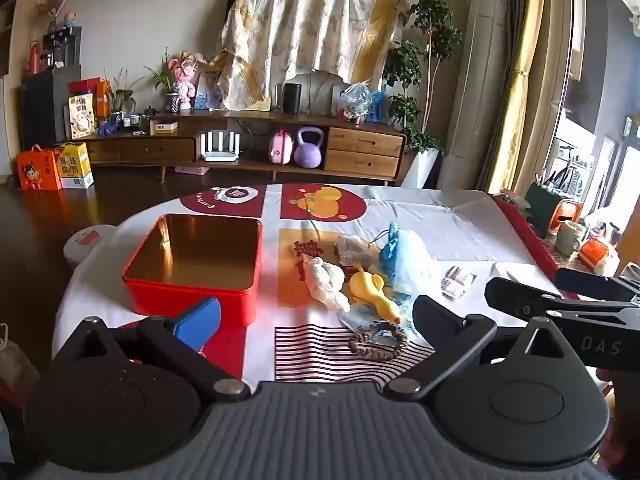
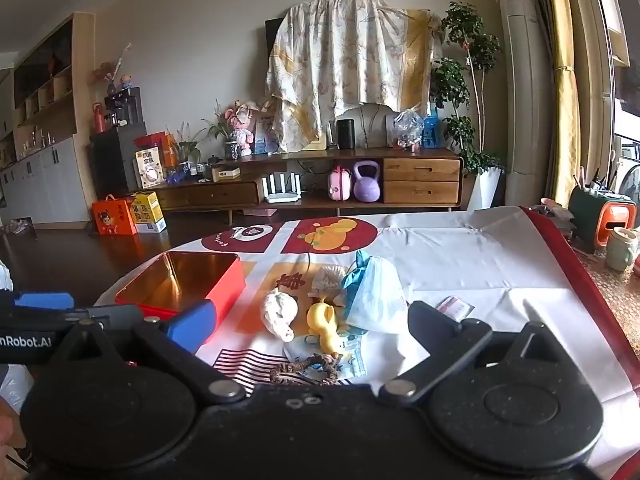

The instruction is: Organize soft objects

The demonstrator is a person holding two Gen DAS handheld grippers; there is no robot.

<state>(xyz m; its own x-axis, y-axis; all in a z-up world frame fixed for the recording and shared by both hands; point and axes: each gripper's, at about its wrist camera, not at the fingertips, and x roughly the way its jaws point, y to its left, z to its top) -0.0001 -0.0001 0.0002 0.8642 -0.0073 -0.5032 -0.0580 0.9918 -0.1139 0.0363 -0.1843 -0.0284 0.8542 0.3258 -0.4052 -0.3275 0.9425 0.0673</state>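
Note:
A red tin box (image 1: 192, 276) with a gold inside stands open on the table's left; it also shows in the right wrist view (image 2: 184, 284). Beside it lies a pile of soft things: a white plush (image 1: 326, 278) (image 2: 280, 312), a yellow rubber duck (image 1: 370, 290) (image 2: 325, 326), a blue-and-white bag (image 1: 400, 258) (image 2: 372, 294), a brown braided ring (image 1: 378, 340) (image 2: 308, 370) and a face mask (image 2: 352, 360). My left gripper (image 1: 316, 316) is open, low before the pile. My right gripper (image 2: 308, 326) is open, also before the pile, holding nothing.
A white cloth with red and orange prints (image 1: 460, 224) covers the table. Small packets (image 1: 458, 280) lie right of the pile. A cup (image 2: 622, 248) and an orange holder (image 2: 612, 220) stand off the far right edge. A wooden TV cabinet (image 1: 248, 148) is across the room.

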